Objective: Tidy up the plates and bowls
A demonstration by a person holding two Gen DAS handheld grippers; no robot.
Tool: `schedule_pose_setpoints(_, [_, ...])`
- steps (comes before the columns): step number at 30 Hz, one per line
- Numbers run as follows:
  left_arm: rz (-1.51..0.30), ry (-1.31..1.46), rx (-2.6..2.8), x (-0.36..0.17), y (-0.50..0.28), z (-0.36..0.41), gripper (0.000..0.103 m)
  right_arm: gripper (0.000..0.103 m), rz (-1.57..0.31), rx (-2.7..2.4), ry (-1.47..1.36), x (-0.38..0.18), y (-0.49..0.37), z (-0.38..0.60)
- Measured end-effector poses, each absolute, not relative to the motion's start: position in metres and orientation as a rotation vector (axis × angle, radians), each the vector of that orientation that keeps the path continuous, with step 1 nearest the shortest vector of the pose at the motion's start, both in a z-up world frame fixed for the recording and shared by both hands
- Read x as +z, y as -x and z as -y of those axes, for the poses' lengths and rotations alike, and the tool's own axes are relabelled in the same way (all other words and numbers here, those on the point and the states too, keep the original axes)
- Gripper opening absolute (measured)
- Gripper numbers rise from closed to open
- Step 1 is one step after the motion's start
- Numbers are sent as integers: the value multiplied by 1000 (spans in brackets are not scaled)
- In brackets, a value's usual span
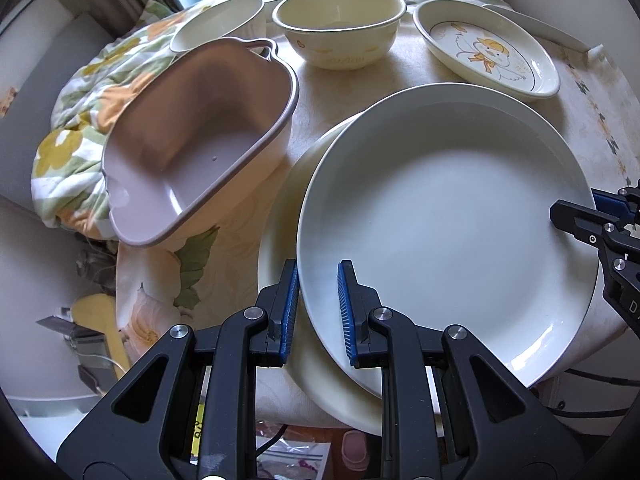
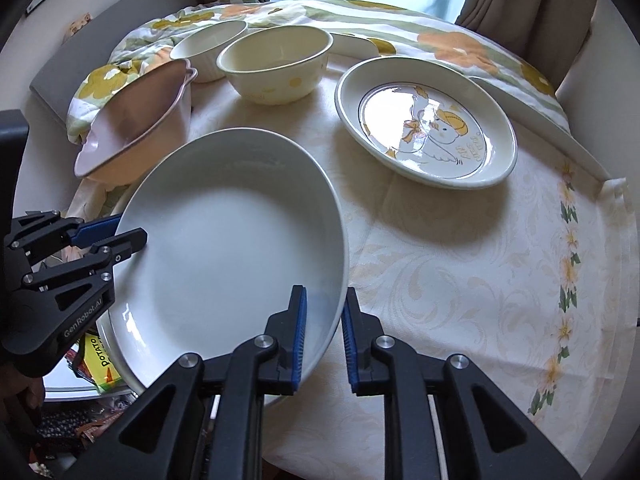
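Beneath white plate, only left view shows cream plate.

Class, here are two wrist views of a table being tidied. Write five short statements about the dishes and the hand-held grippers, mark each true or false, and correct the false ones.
1. Both hand-held grippers clamp the rim of the large white plate. True: the left hand-held gripper and the right hand-held gripper grip opposite edges.
2. The white plate is over another pale plate. True.
3. The duck plate is stacked on the white plate. False: it sits apart on the tablecloth.
4. The pink handled dish is full of food. False: it is empty.
5. The cream bowl lies upside down. False: it stands upright, opening upward.
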State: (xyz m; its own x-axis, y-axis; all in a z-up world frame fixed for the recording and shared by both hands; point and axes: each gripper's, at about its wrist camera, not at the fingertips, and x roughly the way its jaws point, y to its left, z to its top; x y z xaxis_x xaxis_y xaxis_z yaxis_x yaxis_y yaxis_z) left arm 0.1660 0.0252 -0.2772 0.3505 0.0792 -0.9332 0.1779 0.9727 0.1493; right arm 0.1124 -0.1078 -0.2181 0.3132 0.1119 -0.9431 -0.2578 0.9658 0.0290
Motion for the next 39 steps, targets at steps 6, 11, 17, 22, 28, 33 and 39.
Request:
schedule_pose_setpoints(6, [-1217,-255,-53,-277,-164,-24,16,16,-1226,233,184,-218,-111,102])
schedule_pose_setpoints(11, [-1206,-296,-31,-277,-161,-18,16,16,-1230,223,194,-217,-111,100])
schedule_pose_setpoints(17, [-1203,-333,-6,-277,-158,-11,16,16,-1236,216,199,-218,-112,99])
schedule_pose_setpoints(22, [-1195,-362,10,-277,-156,-7,16,16,-1242,211,200,-218,-113,98])
schedule_pose_setpoints(28, [-1195,-389,19,-277,-156,-5,16,16,-1251,206,201,-218,-115,97])
schedule_pose_setpoints(33, [-1193,-418,27,-277,-155,-1,16,16,-1258,201,191,-219,-116,98])
schedule_pose_setpoints(39, [-1182,-468,38,-278,-153,5,16,16,-1264,194,184,-218,-117,98])
